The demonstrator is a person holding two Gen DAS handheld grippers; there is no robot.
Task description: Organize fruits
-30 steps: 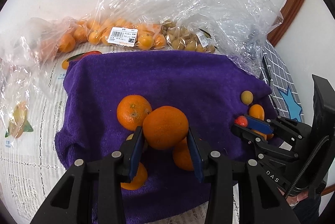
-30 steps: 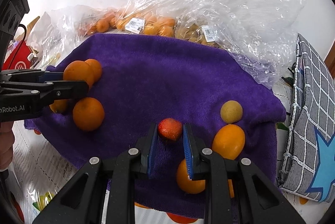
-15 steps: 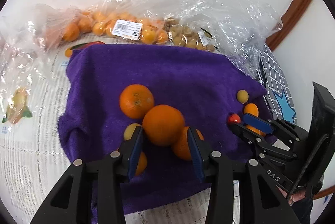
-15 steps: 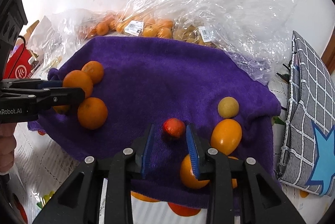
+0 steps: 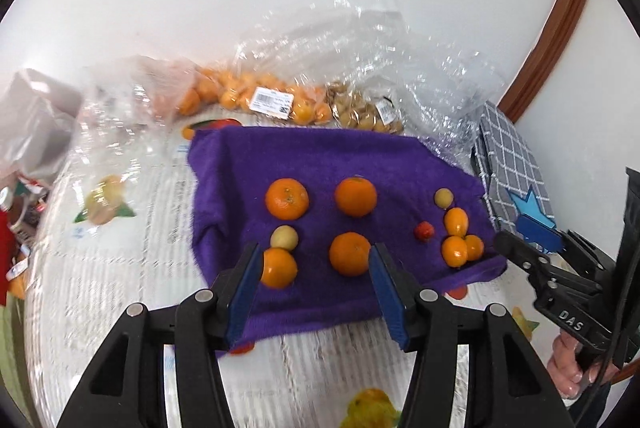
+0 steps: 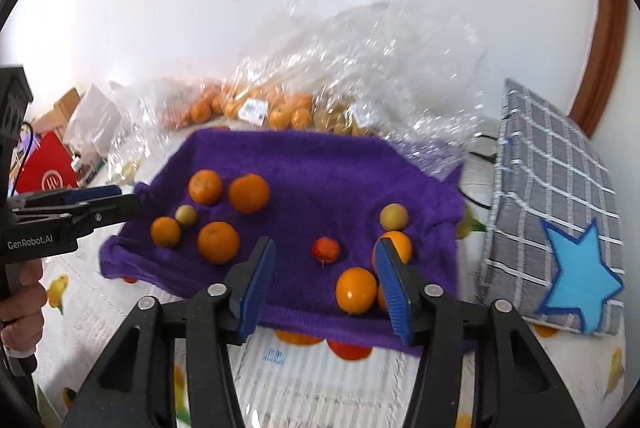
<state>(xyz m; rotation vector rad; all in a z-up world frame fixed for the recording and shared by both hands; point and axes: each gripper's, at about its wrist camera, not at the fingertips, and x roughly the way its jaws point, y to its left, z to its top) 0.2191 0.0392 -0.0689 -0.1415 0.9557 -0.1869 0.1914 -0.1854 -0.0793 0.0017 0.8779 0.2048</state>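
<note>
A purple towel [image 5: 320, 156] [image 6: 304, 160] lies spread on the table with fruit on it. Three large oranges [image 5: 350, 254] [image 6: 218, 242] and a smaller orange [image 5: 279, 267] lie at its left, beside a small yellow fruit [image 5: 284, 238]. At the right lie a small red fruit [image 5: 424, 230] [image 6: 326, 250], small oval oranges [image 5: 456, 222] [image 6: 356, 290] and another yellow fruit [image 6: 394, 216]. My left gripper [image 5: 314, 268] hangs above the towel, jaws opening, nothing between them. My right gripper [image 6: 326, 268], also seen from the left [image 5: 532, 240], is raised with jaws opening and empty.
Clear plastic bags of small oranges [image 5: 256, 96] and pale fruit [image 5: 360, 112] lie behind the towel against the wall. A grey checked cushion with a blue star [image 6: 560, 228] sits at the right. A red box [image 6: 44, 168] and clutter stand at the left.
Both grippers let go of their fruit, opened and rose back from the towel. The large orange and the red fruit now lie free on the cloth.
</note>
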